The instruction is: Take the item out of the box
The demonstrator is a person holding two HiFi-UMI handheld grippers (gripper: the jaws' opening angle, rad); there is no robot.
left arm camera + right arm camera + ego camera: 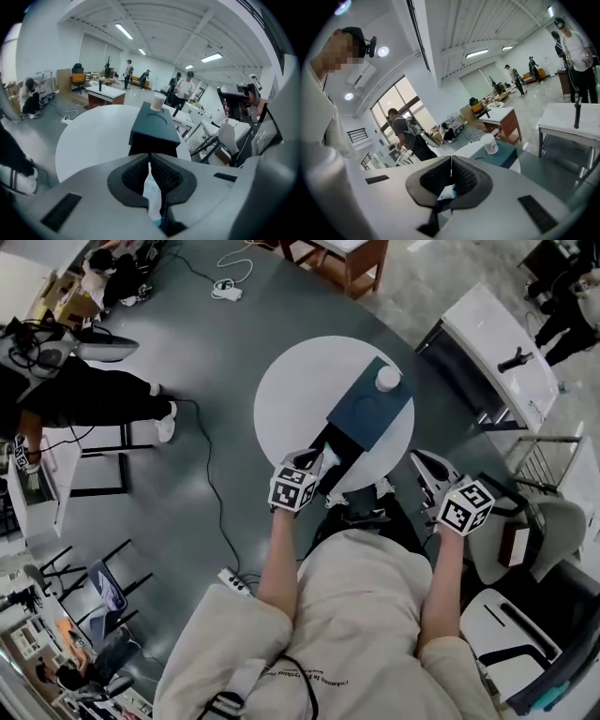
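A dark teal box lies on the round white table, with a white cup standing on its far end. The box's near end looks dark and open. My left gripper hovers just in front of that end. It is shut on a thin white and light-blue packet, which hangs down behind the pads. My right gripper is off the table's right edge, its jaws closed together. A small white and blue scrap shows below its pads; whether it is gripped is unclear.
A person in black sits at the left. A cable and a power strip lie on the floor. A white table and chairs stand to the right, a wooden table at the top.
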